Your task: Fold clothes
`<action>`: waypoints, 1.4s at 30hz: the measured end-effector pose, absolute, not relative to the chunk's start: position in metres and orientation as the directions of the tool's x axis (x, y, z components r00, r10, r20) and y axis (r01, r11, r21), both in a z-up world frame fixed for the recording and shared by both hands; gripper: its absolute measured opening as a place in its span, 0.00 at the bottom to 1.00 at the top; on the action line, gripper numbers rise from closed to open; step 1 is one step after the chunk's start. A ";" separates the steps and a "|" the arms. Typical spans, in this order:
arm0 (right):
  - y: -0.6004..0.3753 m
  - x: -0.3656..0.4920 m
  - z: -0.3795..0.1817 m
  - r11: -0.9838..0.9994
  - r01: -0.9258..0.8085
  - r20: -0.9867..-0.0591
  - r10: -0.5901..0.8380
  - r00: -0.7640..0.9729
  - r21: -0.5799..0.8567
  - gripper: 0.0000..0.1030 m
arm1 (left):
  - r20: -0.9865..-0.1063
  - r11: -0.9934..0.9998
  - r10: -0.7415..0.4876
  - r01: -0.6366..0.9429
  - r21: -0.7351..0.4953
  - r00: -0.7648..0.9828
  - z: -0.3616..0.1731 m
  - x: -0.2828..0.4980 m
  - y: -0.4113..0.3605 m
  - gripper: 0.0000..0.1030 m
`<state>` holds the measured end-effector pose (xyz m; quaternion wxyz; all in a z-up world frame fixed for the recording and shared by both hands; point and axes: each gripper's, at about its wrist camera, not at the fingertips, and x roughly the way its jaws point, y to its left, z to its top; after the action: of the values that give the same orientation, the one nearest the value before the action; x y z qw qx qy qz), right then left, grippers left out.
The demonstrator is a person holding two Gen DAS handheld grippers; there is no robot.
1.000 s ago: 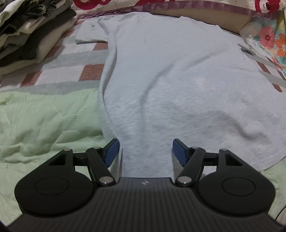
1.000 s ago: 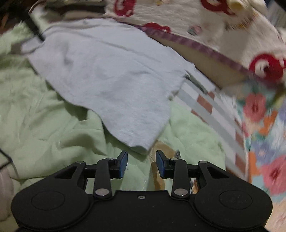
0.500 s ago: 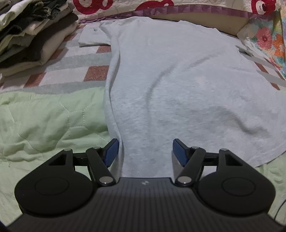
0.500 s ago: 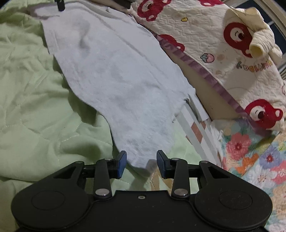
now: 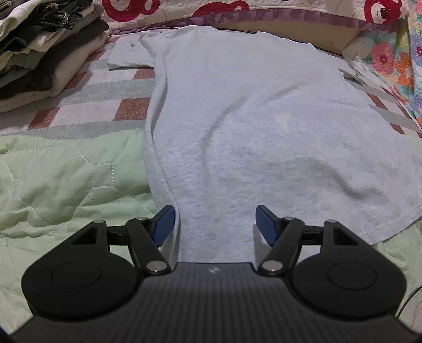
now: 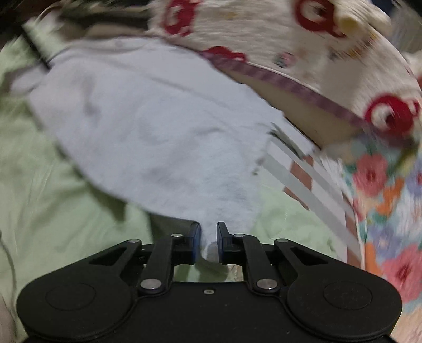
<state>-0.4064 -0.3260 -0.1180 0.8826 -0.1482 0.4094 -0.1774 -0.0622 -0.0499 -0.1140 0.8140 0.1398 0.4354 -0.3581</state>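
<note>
Since 0.5 s ago the right gripper (image 6: 208, 238) has narrowed its jaws from a mid gap to a slim one, w/ a corner of the grey T-shirt (image 6: 147, 126) now pinched between the blue pads (image 6: 195, 237); right wrist view has gone motion-blurred and swung, so fine detail there can't be read. Left gripper (image 5: 215, 223) looks unchanged: jaws wide apart, nothing held, shirt hem lying between and under the blue pads (image 5: 164, 224), left pad just beside the shirt's side edge. Around: stack of folded clothes (image 5: 44, 50) at 10 o'clock in left wrist view, well apart from the shirt, sitting on a checked sheet (image 5: 100, 105) w/ red-brown and grey squares. Pale green quilt (image 5: 66, 179) fills 8–9 o'clock and runs under the shirt's lower part. Cream quilt w/ red bear print (image 5: 237, 8) and purple border sits along 12 o'clock, just past the shirt's far end; floral fabric (image 5: 395, 63) at 2 o'clock. Nothing lies on top of the shirt. Shirt itself: light grey, spread mostly flat lengthwise away from the left gripper, collar end far, one short sleeve (image 5: 126, 55) sticking out at 11 o'clock onto the checked sheet, a few soft wrinkles across the middle. In right wrist view its pinched corner looks raised off the green quilt (image 6: 52, 205), dark shadow below it.
</note>
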 end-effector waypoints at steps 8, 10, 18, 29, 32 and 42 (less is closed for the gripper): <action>-0.314 -0.406 -0.132 0.856 0.065 -0.668 -0.446 0.595 -0.513 0.25 | -0.809 0.704 -0.458 0.706 -0.078 0.367 -0.116 -0.064 -0.051 0.65; -0.317 -0.405 -0.121 0.850 0.116 -0.637 -0.469 0.611 -0.514 0.25 | -0.807 0.707 -0.458 0.703 -0.077 0.373 -0.115 -0.065 -0.052 0.65; -0.329 -0.403 -0.077 0.809 0.317 -0.505 -0.564 0.654 -0.494 0.01 | -0.768 0.678 -0.501 0.732 -0.062 0.399 -0.100 -0.074 -0.042 0.65; -0.369 -0.432 -0.035 0.793 0.605 -0.425 -0.526 0.737 0.069 0.02 | -0.788 0.556 -0.550 0.825 -0.100 0.275 -0.107 -0.095 -0.027 0.65; -0.370 -0.427 -0.035 0.795 0.607 -0.434 -0.546 0.717 0.003 0.02 | -0.802 0.522 -0.547 0.847 -0.104 0.238 -0.111 -0.099 -0.024 0.68; -0.395 -0.415 -0.029 0.736 0.661 -0.431 -0.649 0.626 -0.147 0.02 | -0.821 0.527 -0.484 0.850 0.003 0.303 -0.122 -0.105 -0.016 0.70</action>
<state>-0.4152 -0.3955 -0.0289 0.9017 0.0128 0.2340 -0.3634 -0.1049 -0.0164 -0.1219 0.7748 0.2263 0.4041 -0.4302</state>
